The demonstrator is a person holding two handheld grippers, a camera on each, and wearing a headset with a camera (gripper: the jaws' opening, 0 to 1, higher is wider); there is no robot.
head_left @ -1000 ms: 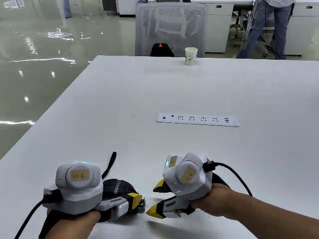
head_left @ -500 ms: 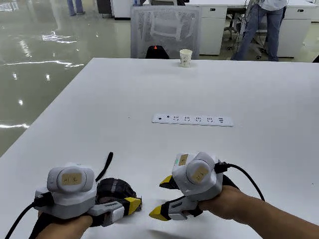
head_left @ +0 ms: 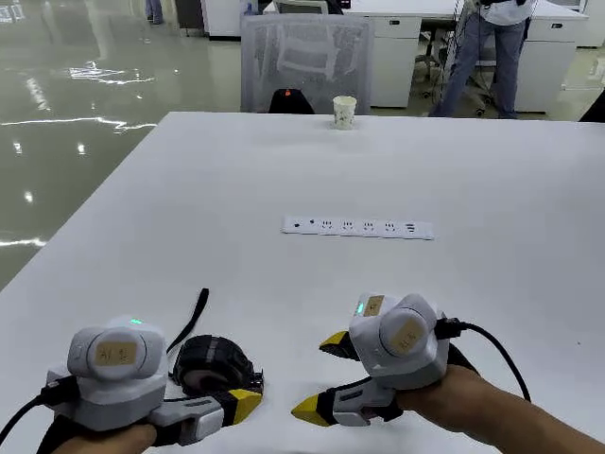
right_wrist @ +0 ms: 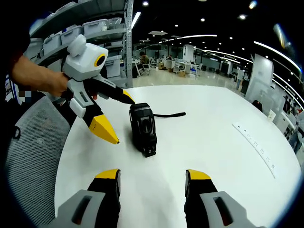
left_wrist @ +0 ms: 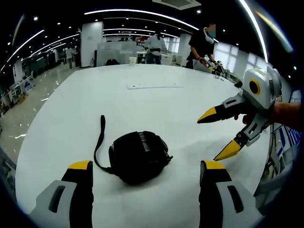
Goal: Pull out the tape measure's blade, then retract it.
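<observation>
The black tape measure (head_left: 213, 364) lies free on the white table (head_left: 397, 161), its wrist strap (head_left: 194, 317) trailing away. No blade is drawn out. My left gripper (head_left: 222, 397) is open just short of it. In the left gripper view the tape measure (left_wrist: 137, 154) lies a little beyond my left gripper (left_wrist: 145, 165), between its yellow tips. My right gripper (head_left: 319, 375) is open, a short way to the right of the case and pointing at it. In the right gripper view the tape measure (right_wrist: 144, 128) lies ahead of my right gripper (right_wrist: 152, 174), apart from it.
A white power strip (head_left: 359, 227) lies mid-table. A paper cup (head_left: 345, 111) stands at the far edge before a mesh chair (head_left: 302, 57). A person (head_left: 492, 47) stands beyond. The table's left edge (head_left: 85, 218) drops to a glossy floor.
My left gripper has drawn back from the tape measure, which now shows more fully. My right gripper has shifted slightly right, away from it. The head camera has tilted.
</observation>
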